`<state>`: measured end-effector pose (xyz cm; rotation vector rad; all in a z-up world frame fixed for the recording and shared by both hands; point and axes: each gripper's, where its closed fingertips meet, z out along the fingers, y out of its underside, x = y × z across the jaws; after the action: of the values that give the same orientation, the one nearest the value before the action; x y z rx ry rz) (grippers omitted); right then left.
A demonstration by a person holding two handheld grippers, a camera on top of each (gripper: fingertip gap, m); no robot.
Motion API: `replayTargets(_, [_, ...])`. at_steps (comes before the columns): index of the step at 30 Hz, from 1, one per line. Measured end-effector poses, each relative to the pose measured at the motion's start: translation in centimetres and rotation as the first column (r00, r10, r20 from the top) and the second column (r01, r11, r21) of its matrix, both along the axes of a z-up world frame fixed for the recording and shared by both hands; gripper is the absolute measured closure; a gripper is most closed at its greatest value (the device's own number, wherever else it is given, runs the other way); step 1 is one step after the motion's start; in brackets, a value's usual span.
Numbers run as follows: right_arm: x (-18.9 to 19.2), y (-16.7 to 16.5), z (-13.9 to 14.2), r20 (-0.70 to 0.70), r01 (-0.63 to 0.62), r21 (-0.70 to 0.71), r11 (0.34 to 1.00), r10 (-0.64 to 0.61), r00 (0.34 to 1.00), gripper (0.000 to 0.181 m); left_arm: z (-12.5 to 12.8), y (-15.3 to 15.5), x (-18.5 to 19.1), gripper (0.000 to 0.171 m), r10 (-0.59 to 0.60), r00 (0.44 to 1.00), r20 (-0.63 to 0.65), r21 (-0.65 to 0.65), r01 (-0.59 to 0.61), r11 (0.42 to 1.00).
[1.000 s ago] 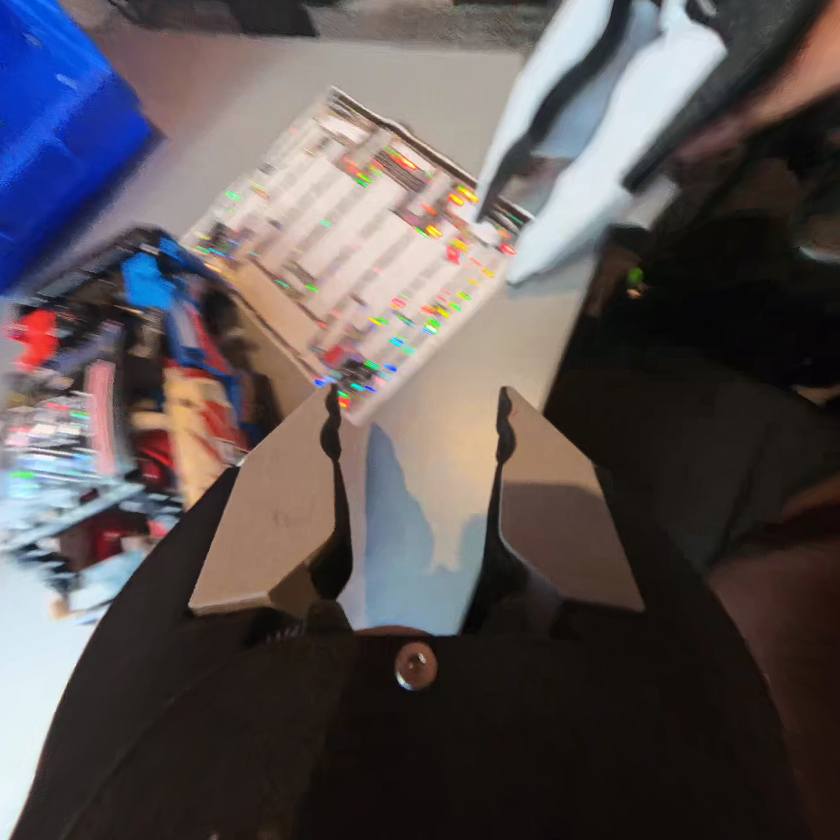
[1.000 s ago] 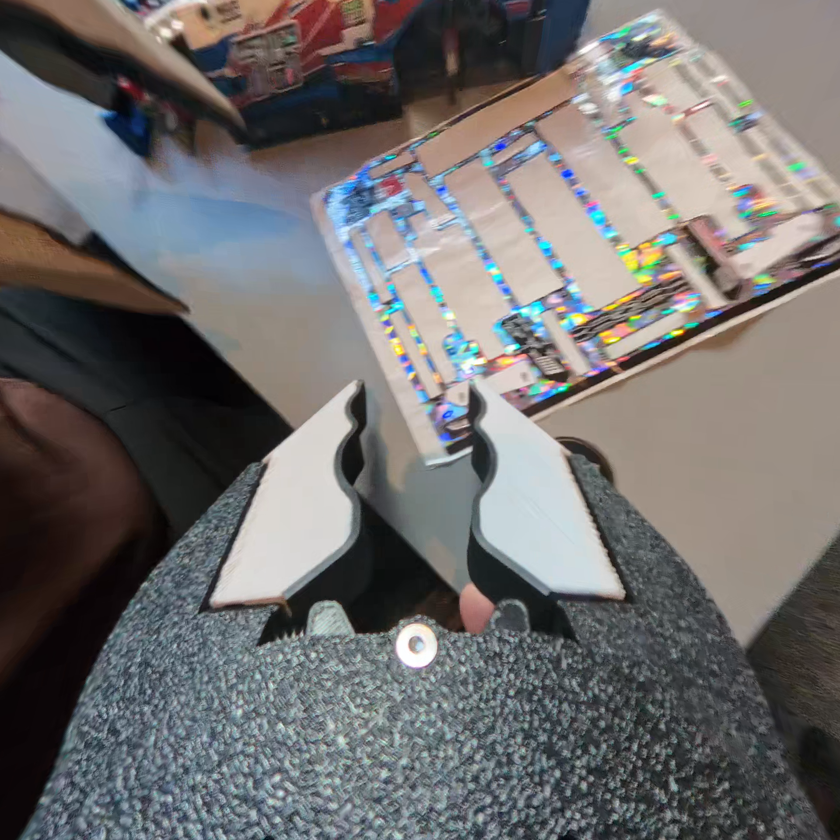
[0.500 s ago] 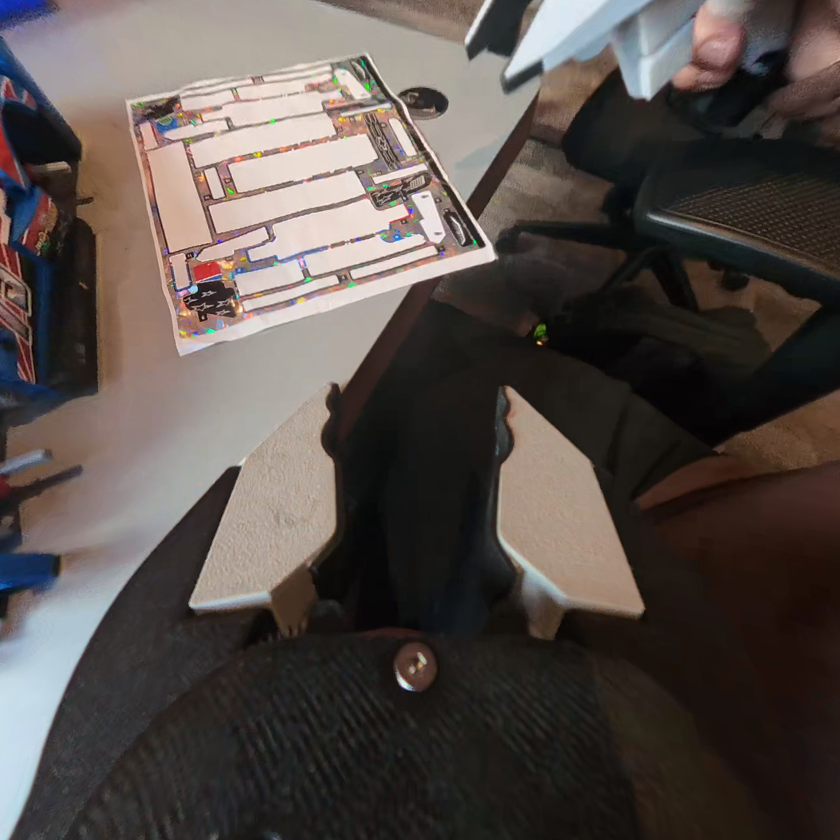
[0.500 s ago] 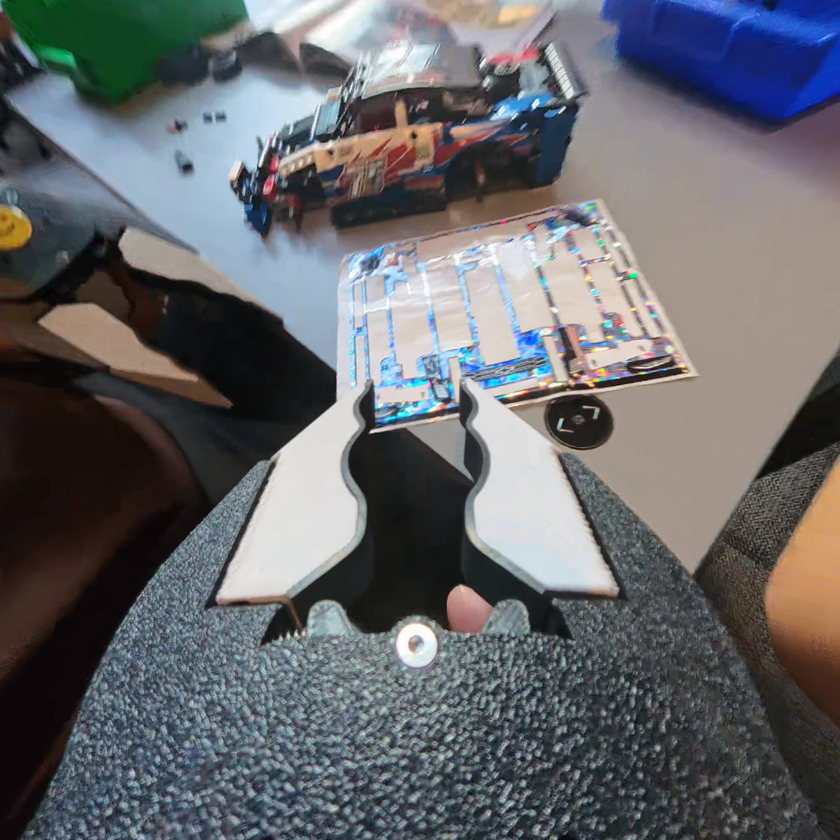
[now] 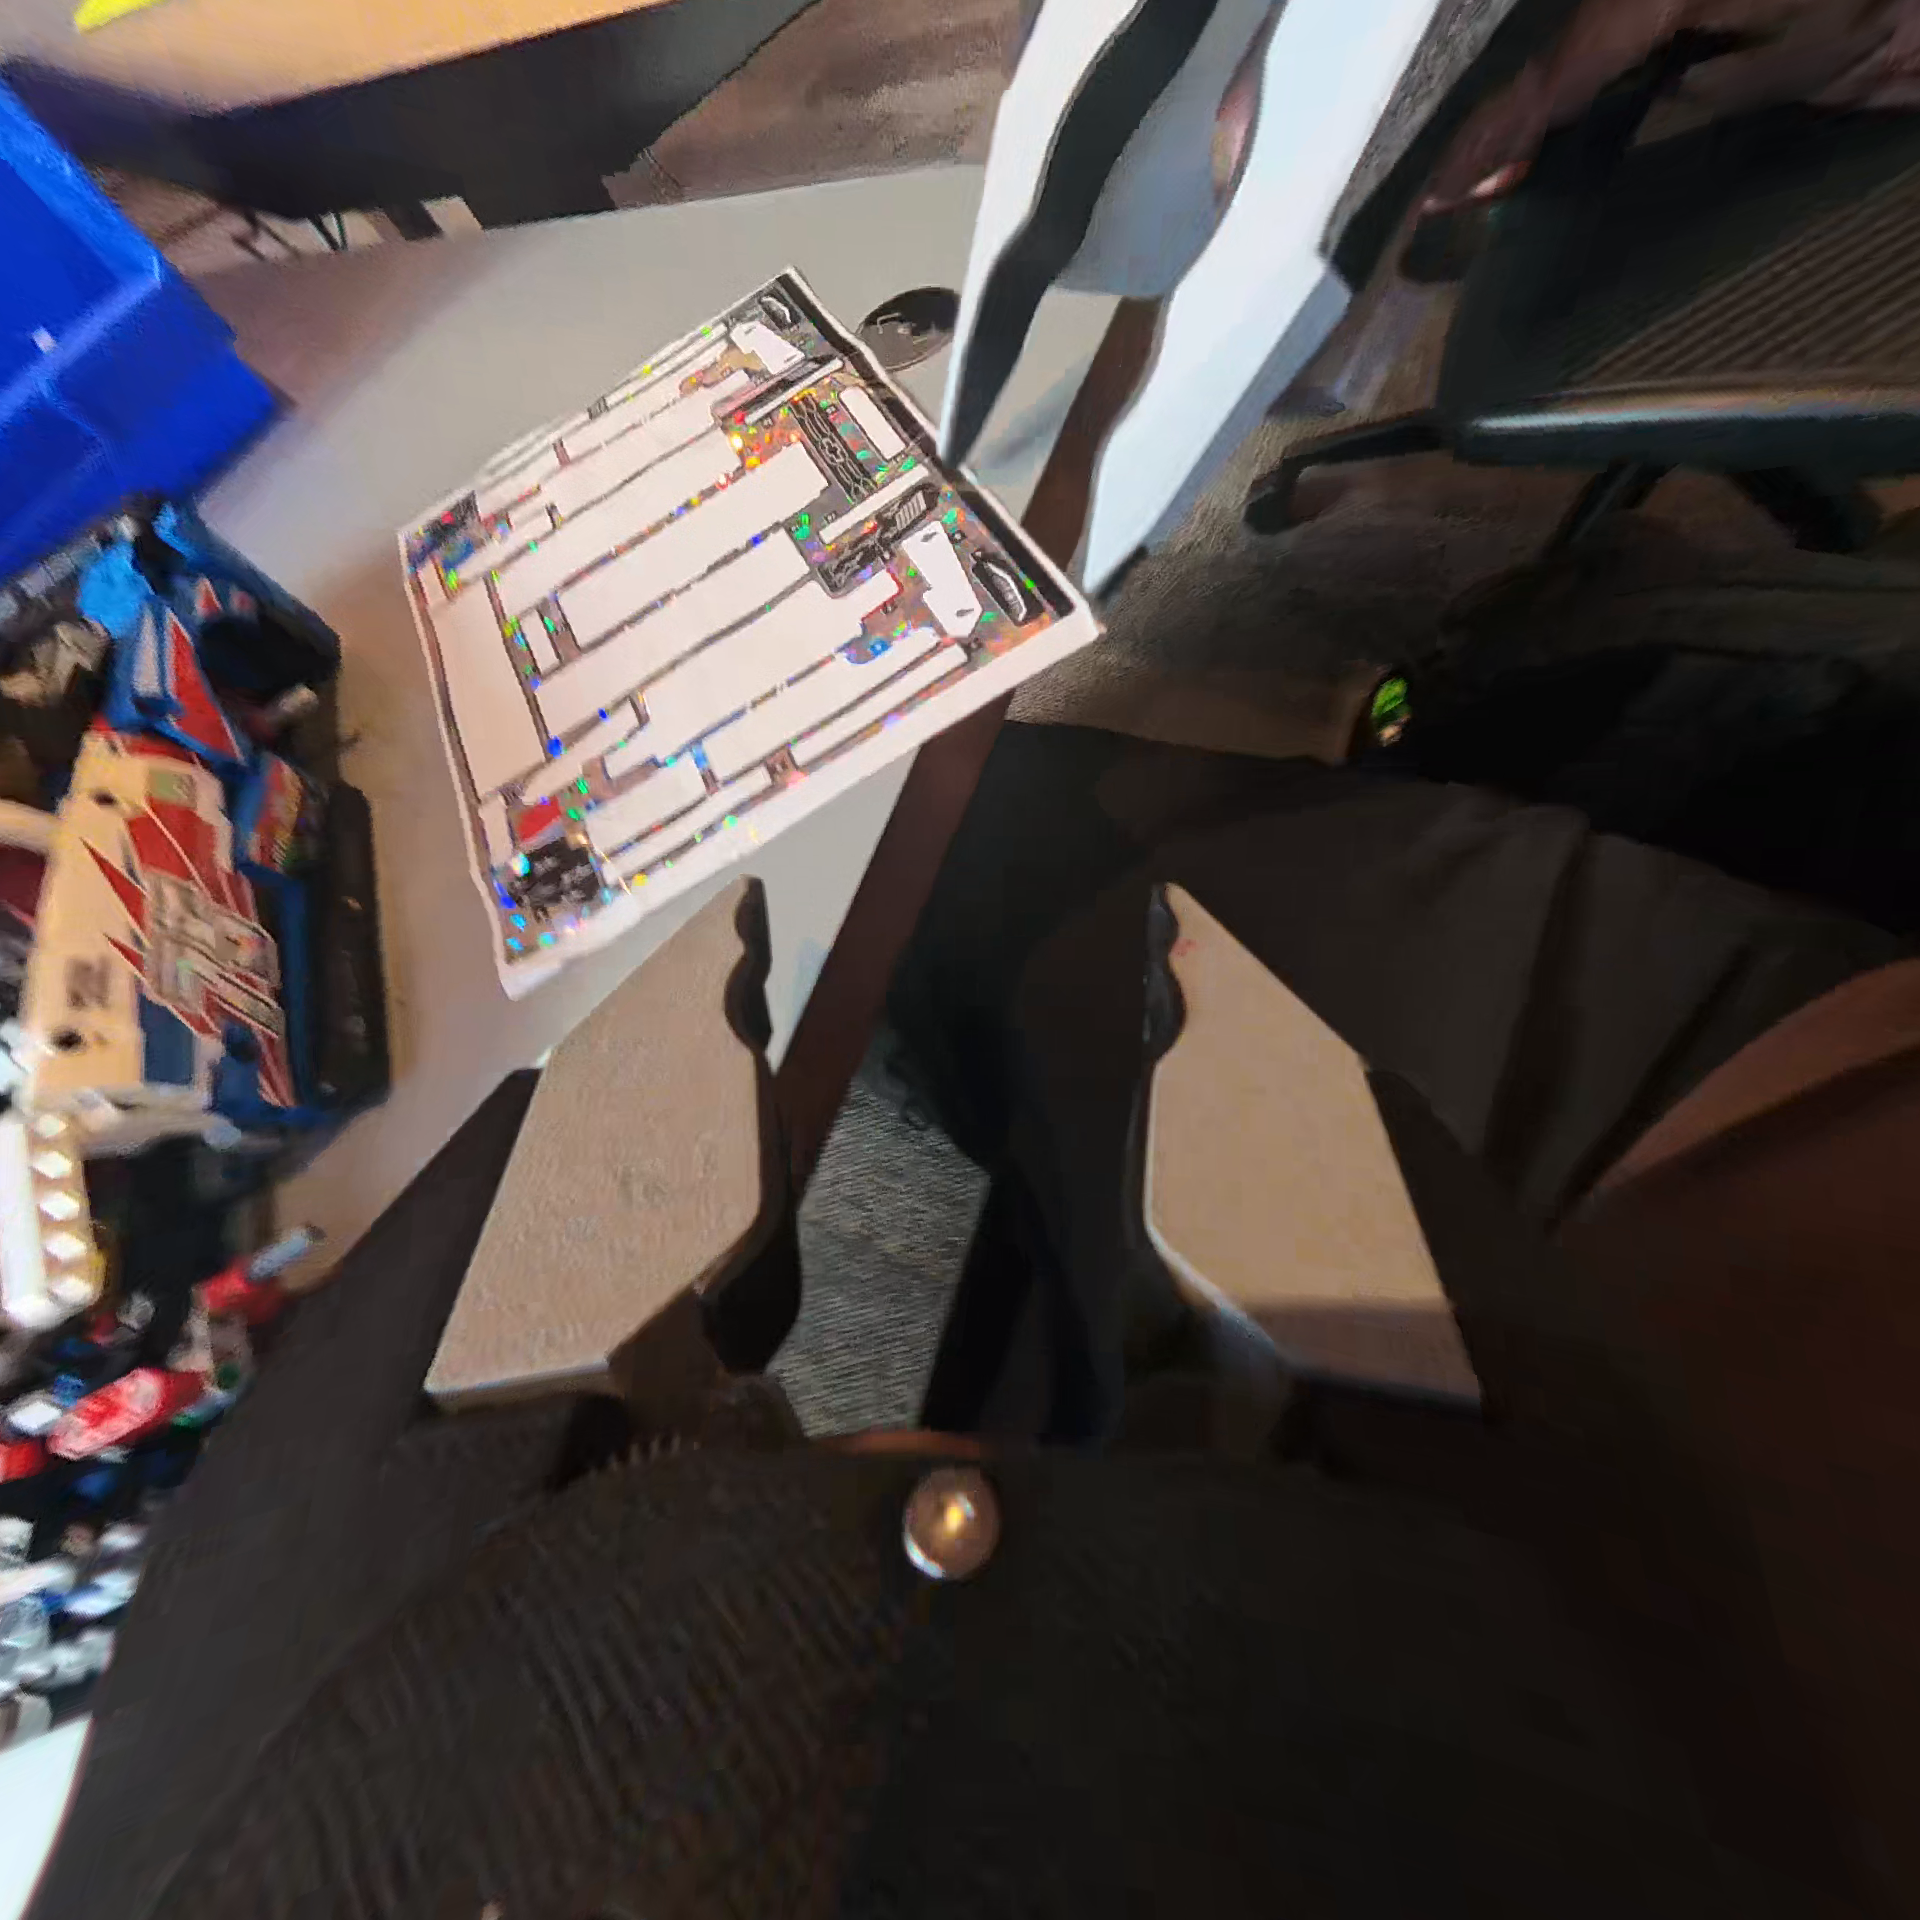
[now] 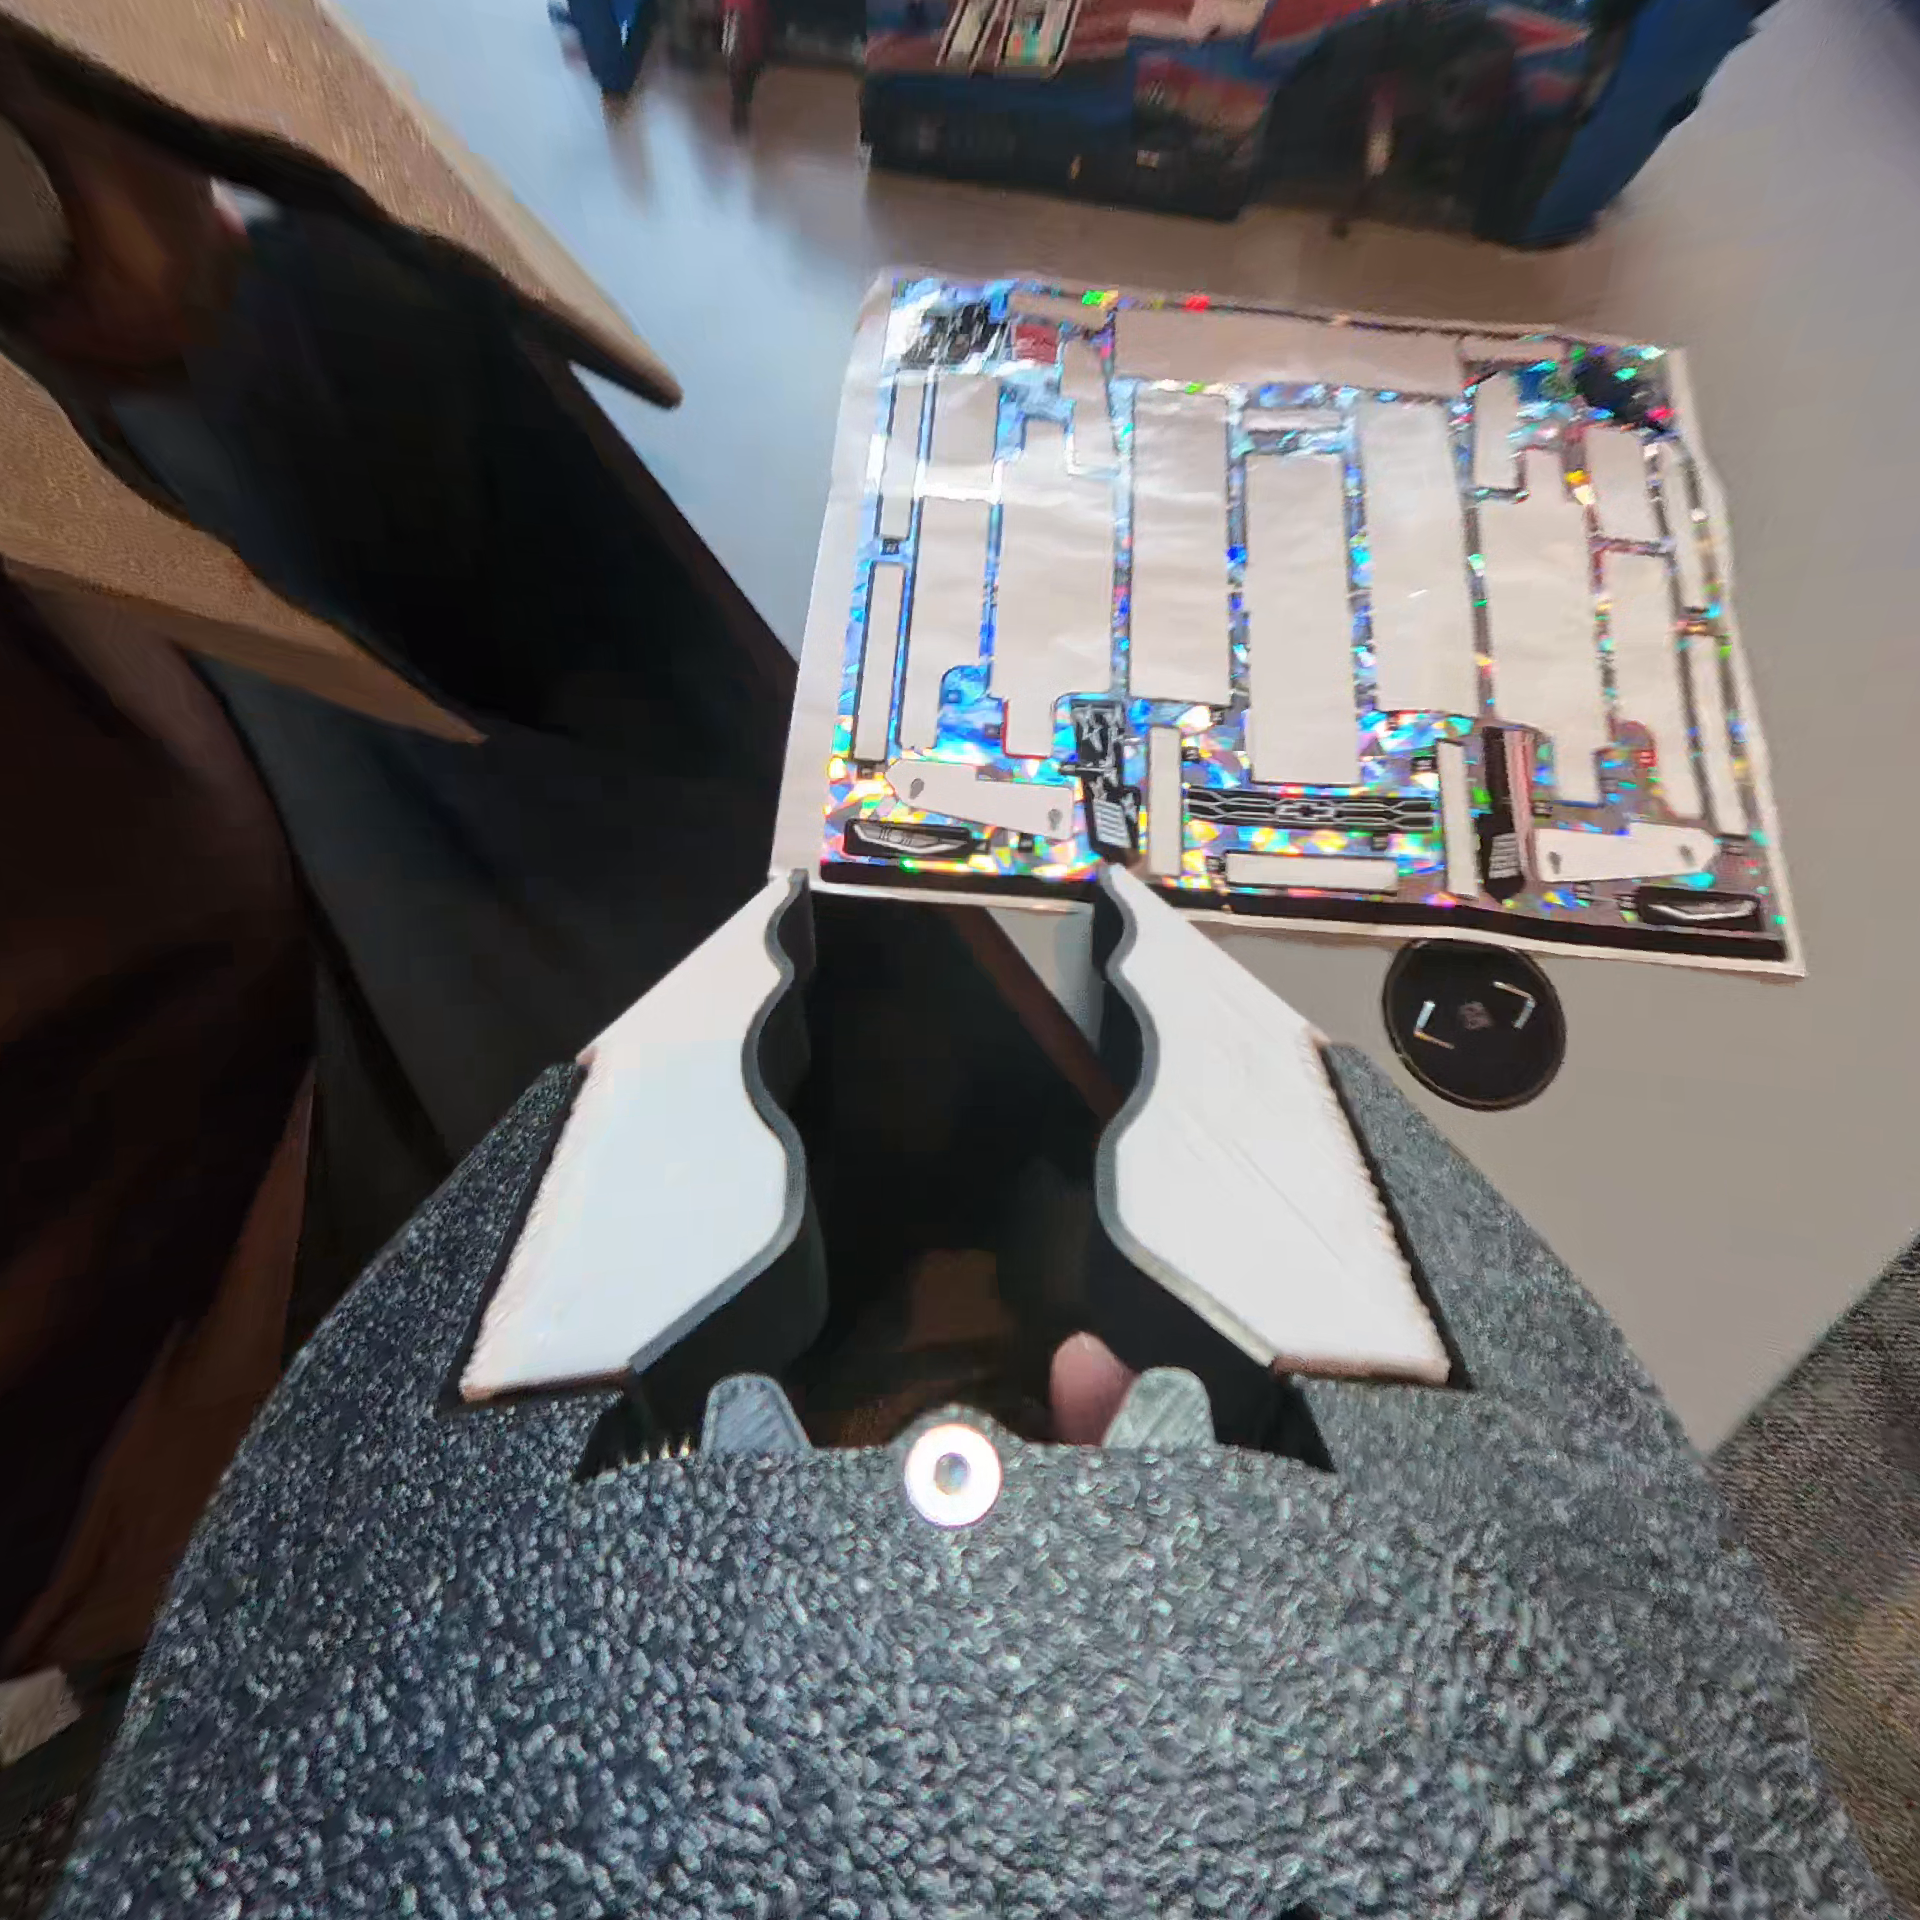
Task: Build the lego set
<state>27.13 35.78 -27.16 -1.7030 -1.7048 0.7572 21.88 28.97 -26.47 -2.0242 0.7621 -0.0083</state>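
The left gripper (image 5: 961,935) hangs at the worktop's near edge with its flat, matte beige fingers (image 5: 623,1143) spread wide and nothing between them; below the gap lie grey carpet and dark trousers. The right gripper (image 6: 951,904), in a pebbled grey shell with smooth white fingers (image 6: 665,1174) lined in wavy black rubber, is likewise parted and empty, its tips just short of the sticker sheet (image 6: 1288,613).

That sheet (image 5: 727,623) is a glossy holographic rectangle (mostly bare white backing where long strips have been peeled) lying flat on the smooth pale grey worktop (image 5: 582,312), one corner overhanging the edge. A round black disc (image 6: 1473,1029) sits just beside its near edge. The lego car (image 5: 166,894), angular in blue, red and white, stands beyond the sheet, near a blue plastic bin (image 5: 94,374); loose small pieces (image 5: 114,1392) lie blurred by the car.
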Motion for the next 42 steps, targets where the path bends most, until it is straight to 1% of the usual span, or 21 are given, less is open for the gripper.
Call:
replayTargets(1, [-0.2,-0.3,-0.5,0.025,-0.018,0.01,1.0,0.018,1.0,0.124,0.0,0.3,0.2,0.107,-0.027,0.998,-0.058,0.0,0.028,1.0])
replayTargets(3, [-0.7,-1.4,-0.4,0.036,-0.084,0.016,0.996,0.083,0.996,0.132,-0.6,0.7,0.9,0.116,-0.11,0.983,-0.148,-0.049,0.104,0.993])
replayTargets(6, [-0.8,-1.9,0.3,0.011,-0.117,0.022,0.993,0.117,0.993,0.133,-2.4,1.8,1.2,0.107,-0.155,0.951,-0.267,-0.159,0.115,0.98])
replayTargets(8, [-0.6,-1.4,1.5,-0.045,-0.086,-0.024,0.996,0.085,0.995,0.133,-3.0,3.0,1.5,0.105,-0.169,0.921,-0.35,-0.119,0.135,0.984])
replayTargets(9, [-0.4,-1.2,2.1,-0.075,-0.069,-0.046,0.997,0.066,0.995,0.133,-3.0,3.6,1.6,0.109,-0.166,0.899,-0.406,-0.088,0.143,0.986])
replayTargets(11, [0.1,-0.9,3.1,-0.122,-0.047,-0.068,0.997,0.038,0.992,0.133,-2.6,4.7,1.6,0.132,-0.137,0.864,-0.485,-0.008,0.152,0.988])
replayTargets(14, [0.5,-0.5,3.6,-0.14,-0.032,-0.056,0.998,0.024,0.99,0.133,-1.8,5.3,1.8,0.156,-0.112,0.866,-0.488,0.037,0.148,0.988])
replayTargets(16, [0.7,-0.3,3.4,-0.128,-0.033,-0.04,0.999,0.027,0.991,0.133,-1.6,5.3,2.1,0.16,-0.109,0.891,-0.44,0.033,0.138,0.99])
replayTargets(18, [0.9,-0.3,3.4,-0.117,-0.052,-0.022,0.998,0.049,0.992,0.13,-1.3,4.9,2.2,0.171,-0.129,0.892,-0.434,0.041,0.163,0.986])
replayTargets(20, [1.1,-0.7,3.7,-0.116,-0.092,0.001,0.996,0.092,0.989,0.126,-0.8,3.8,2.5,0.171,-0.175,0.895,-0.411,0.028,0.204,0.979])
replayTargets(22, [1.6,-0.9,3.9,-0.088,-0.121,0.049,0.991,0.125,0.988,0.122,0.3,2.2,2.8,0.171,-0.259,0.88,-0.397,0.05,0.303,0.952])
replayTargets(24, [2.1,-1.0,4.5,-0.077,-0.143,0.085,0.986,0.149,0.986,0.121,1.6,0.4,2.6,0.171,-0.387,0.81,-0.441,0.071,0.461,0.885])
replayTargets(26, [2.6,-1.3,5.3,-0.07,-0.175,0.065,0.982,0.179,0.981,0.114,2.6,-1.3,2.1,0.171,-0.536,0.677,-0.504,0.043,0.64,0.767])
replayTargets(28, [3.6,-2.6,4.8,0.004,-0.244,0.003,0.97,0.244,0.97,0.104,3.5,-0.7,0.5,0.171,-0.588,0.583,-0.56,-0.012,0.705,0.71])
replayTargets(29, [4.1,-3.1,4.0,0.069,-0.269,-0.011,0.963,0.269,0.961,0.103,4.1,0.1,-0.1,0.171,-0.61,0.557,-0.564,-0.029,0.725,0.688])
replayTargets(31, [4.2,-3.2,2.6,0.154,-0.272,0.015,0.962,0.267,0.951,0.104,4.7,1.4,-0.8,0.171,-0.681,0.503,-0.533,-0.097,0.762,0.64])
replayTargets(32, [3.9,-2.8,2.2,0.167,-0.255,0.029,0.966,0.247,0.954,0.103,4.8,2.1,-1.1,0.171,-0.707,0.46,-0.537,-0.138,0.779,0.612])
replayTargets(35, [2.7,-2.9,1.2,0.163,-0.259,-0.034,0.965,0.261,0.951,0.095,4.2,4.3,-1.5,0.171,-0.703,0.269,-0.658,-0.253,0.8,0.543])
replayTargets(39, [2.8,-2.7,-0.2,0.201,-0.239,-0.147,0.96,0.266,0.943,0.095,4.5,3.6,0.4,0.171,-0.666,0.062,-0.744,-0.315,0.846,0.43])
replayTargets(41, [3.2,-3.7,0.0,0.192,-0.263,-0.206,0.942,0.303,0.933,0.103,4.7,5.2,-0.3,0.171,-0.598,-0.01,-0.802,-0.336,0.834,0.437])
replayTargets(42, [3.2,-3.9,-0.1,0.189,-0.267,-0.199,0.943,0.305,0.933,0.104,4.6,6.2,-1.0,0.171,-0.594,-0.017,-0.804,-0.351,0.82,0.452])
